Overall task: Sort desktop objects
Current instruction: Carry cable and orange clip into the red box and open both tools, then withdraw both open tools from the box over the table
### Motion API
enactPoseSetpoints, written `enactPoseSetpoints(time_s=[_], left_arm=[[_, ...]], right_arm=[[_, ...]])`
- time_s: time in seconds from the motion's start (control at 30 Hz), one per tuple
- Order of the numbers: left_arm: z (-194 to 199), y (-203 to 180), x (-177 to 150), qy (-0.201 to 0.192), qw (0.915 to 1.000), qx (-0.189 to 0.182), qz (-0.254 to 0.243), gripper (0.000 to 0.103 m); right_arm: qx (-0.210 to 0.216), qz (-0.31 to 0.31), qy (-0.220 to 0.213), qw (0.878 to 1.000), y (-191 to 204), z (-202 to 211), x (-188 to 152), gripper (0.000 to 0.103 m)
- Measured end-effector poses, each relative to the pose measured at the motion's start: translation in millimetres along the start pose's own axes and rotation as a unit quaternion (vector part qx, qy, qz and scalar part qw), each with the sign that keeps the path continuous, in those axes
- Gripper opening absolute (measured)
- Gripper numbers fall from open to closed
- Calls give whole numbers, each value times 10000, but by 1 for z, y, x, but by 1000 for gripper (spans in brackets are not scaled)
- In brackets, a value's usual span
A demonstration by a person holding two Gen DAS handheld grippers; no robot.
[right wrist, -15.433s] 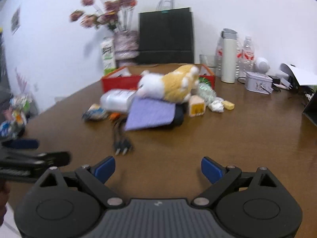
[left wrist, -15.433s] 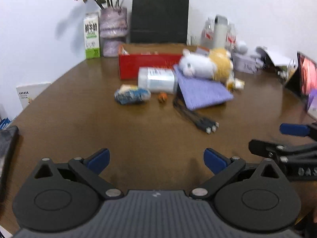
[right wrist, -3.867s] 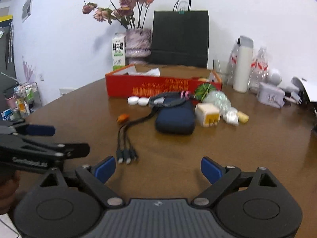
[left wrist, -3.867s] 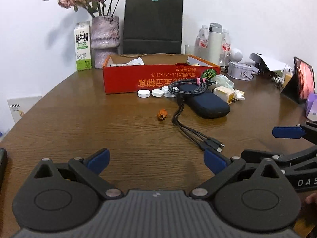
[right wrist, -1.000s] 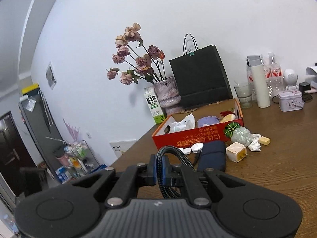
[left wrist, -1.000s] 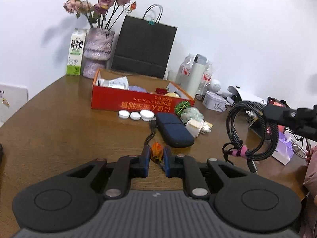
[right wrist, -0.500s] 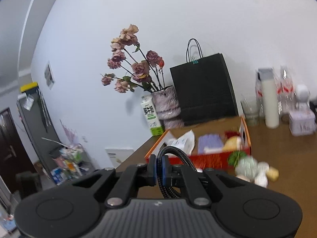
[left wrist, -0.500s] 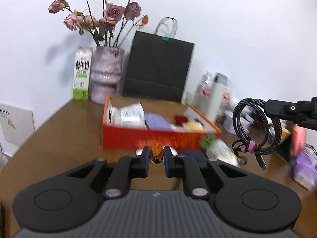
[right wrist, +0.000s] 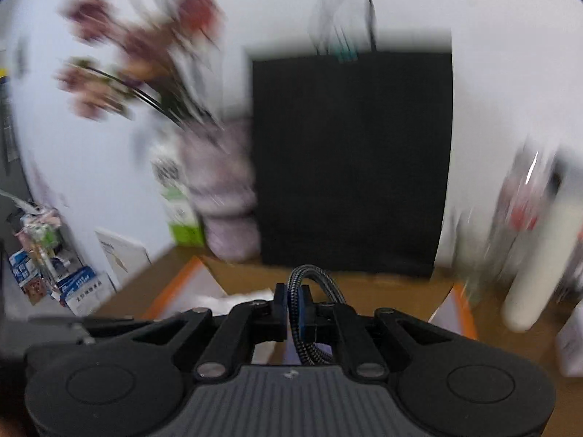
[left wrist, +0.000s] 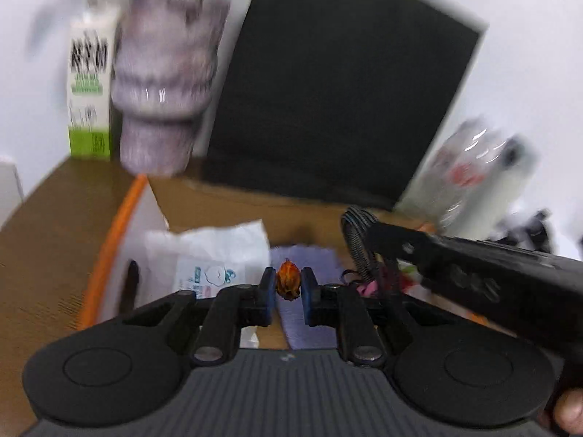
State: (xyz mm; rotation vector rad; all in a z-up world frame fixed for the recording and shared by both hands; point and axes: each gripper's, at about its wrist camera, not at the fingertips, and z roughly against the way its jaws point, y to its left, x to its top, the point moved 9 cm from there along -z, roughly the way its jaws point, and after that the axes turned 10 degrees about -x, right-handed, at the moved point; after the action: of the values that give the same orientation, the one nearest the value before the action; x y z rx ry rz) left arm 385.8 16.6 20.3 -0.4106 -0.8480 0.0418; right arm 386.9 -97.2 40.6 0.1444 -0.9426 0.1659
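Note:
My left gripper (left wrist: 288, 286) is shut on a small orange object (left wrist: 288, 284) and holds it above the inside of the red box (left wrist: 109, 240). Below it lie a white packet (left wrist: 215, 255) and a purple cloth (left wrist: 309, 324) in the box. My right gripper (right wrist: 294, 307) is shut on a coiled braided cable (right wrist: 313, 284), also over the box (right wrist: 175, 287). In the left wrist view the right gripper's arm (left wrist: 473, 273) reaches in from the right with the cable coil (left wrist: 359, 244) hanging from its tip.
A black paper bag (left wrist: 339, 102) stands behind the box. A purple vase (left wrist: 164, 87) and a milk carton (left wrist: 89, 91) stand at the back left. Bottles (left wrist: 470, 178) and a white flask (right wrist: 535, 262) stand at the right. Both views are motion-blurred.
Both grippers have moved forward and now hang over the red box, each still holding its object. The box and bag look much closer.

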Motion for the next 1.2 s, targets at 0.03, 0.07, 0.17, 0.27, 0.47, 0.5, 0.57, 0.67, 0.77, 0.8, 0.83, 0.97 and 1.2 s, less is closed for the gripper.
enactPoseSetpoints(time_s=[0.03,0.07,0.17,0.27,0.47,0.5,0.57,0.67,0.77,0.8,0.83,0.97,1.2], left_arm=[[-12,2,-2,164,9997,169,8,18],[-19,4,-4,245,9992,320,18,30],[-18,0,-6,83,9991,298,-282,77],[1,3,-10,-64,9991,232,-349,78],[80,1,-53,-435,9987,227,-156,94],[93,-1,-64,-454,9987,198,-146,96],[116,-5,-87,-469,9987,142,-119,98],[149,-16,-122,-538,9980,101,-303,101],[176,-24,-156,-656,9958,159,-618,103],[181,-24,-169,-629,9952,214,-723,103],[186,-25,-181,-613,9945,227,-816,103],[204,-23,-226,-483,9958,109,-768,103],[234,-23,-275,-469,9955,-7,-825,103]], right_arm=[[-6,-188,197,9996,-5,-22,-1,5],[-33,-325,334,9989,-10,-41,-3,6],[52,-569,744,9956,-14,-72,-10,23],[236,-578,937,9936,-12,-72,-19,39],[-73,-480,336,9983,-34,0,-19,59],[-110,-355,220,9991,-34,17,-24,65],[-280,-186,34,9994,-36,51,-42,76],[-513,33,-50,9987,-36,95,-80,78],[-523,118,-104,9985,-33,134,-117,84],[-536,145,-103,9984,-32,145,-129,84],[-583,146,-127,9981,-32,157,-142,84],[-727,58,-83,9973,-27,193,-194,84],[-725,-121,10,9973,-13,239,-266,84]])
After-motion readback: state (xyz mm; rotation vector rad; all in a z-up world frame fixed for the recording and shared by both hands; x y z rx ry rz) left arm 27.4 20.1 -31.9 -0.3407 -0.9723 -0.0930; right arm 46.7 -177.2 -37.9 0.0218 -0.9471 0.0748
